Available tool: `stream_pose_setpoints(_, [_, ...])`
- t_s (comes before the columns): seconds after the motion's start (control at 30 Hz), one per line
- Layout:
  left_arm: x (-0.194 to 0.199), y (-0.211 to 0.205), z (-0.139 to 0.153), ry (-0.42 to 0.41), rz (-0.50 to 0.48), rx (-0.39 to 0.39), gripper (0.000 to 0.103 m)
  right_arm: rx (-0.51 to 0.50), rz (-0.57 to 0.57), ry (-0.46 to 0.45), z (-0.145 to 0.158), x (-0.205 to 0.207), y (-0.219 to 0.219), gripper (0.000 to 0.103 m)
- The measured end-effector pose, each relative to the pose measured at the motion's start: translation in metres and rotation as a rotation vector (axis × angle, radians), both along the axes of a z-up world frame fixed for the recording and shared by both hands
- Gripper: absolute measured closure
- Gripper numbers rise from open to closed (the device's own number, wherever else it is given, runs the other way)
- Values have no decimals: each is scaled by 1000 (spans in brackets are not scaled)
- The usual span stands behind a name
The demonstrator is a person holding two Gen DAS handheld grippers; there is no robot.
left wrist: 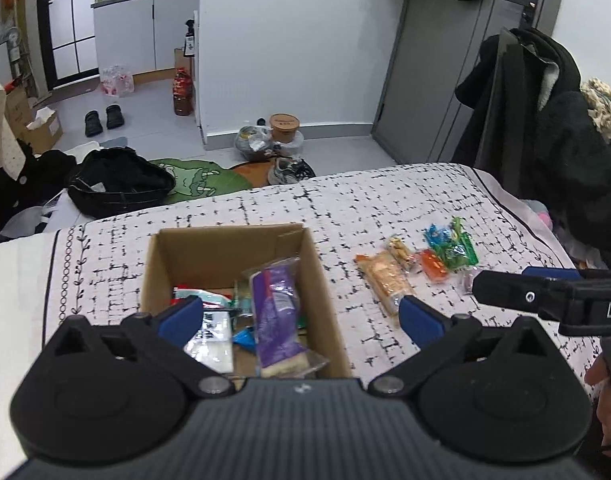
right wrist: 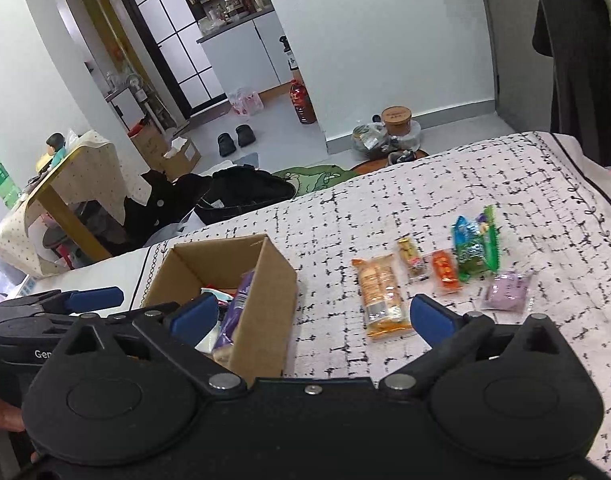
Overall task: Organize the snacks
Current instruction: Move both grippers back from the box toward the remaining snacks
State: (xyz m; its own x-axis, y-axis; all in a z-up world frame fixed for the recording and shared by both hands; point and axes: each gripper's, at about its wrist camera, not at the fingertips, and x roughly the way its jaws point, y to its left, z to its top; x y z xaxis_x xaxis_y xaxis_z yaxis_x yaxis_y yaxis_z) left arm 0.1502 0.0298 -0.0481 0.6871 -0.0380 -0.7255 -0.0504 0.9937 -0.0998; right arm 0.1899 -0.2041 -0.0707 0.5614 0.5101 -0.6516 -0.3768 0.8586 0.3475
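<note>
1. Snacks, boxed: purple packet (left wrist: 275, 312) upright among wrappers in cardboard box (left wrist: 225, 248), lower centre.
2. Left gripper (left wrist: 301, 318): jaws spread wide over box, gripping nothing.
3. Right gripper (right wrist: 311, 316): jaws wide apart, empty.
4. Loose on bedspread (right wrist: 385, 208), centre right: orange packet (right wrist: 381, 296), green packets (right wrist: 475, 248), lilac packet (right wrist: 505, 292).

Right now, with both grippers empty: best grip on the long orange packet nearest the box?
Take the orange packet across its narrow middle, probably with the open right gripper coming down from above. It lies flat on the bedspread, long axis running away from the camera, sides clear of the cardboard box.
</note>
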Motion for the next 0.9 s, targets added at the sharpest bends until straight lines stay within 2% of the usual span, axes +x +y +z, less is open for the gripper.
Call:
stream_pose_setpoints(0.4, [12,-36,3,9,-56,16,0,-34,-61,-30,0,1,-43,0])
stream_pose_setpoints(0.9, [42,-78,-4,30,-120,19,1,-30,-131,17,-11,15,-91,0])
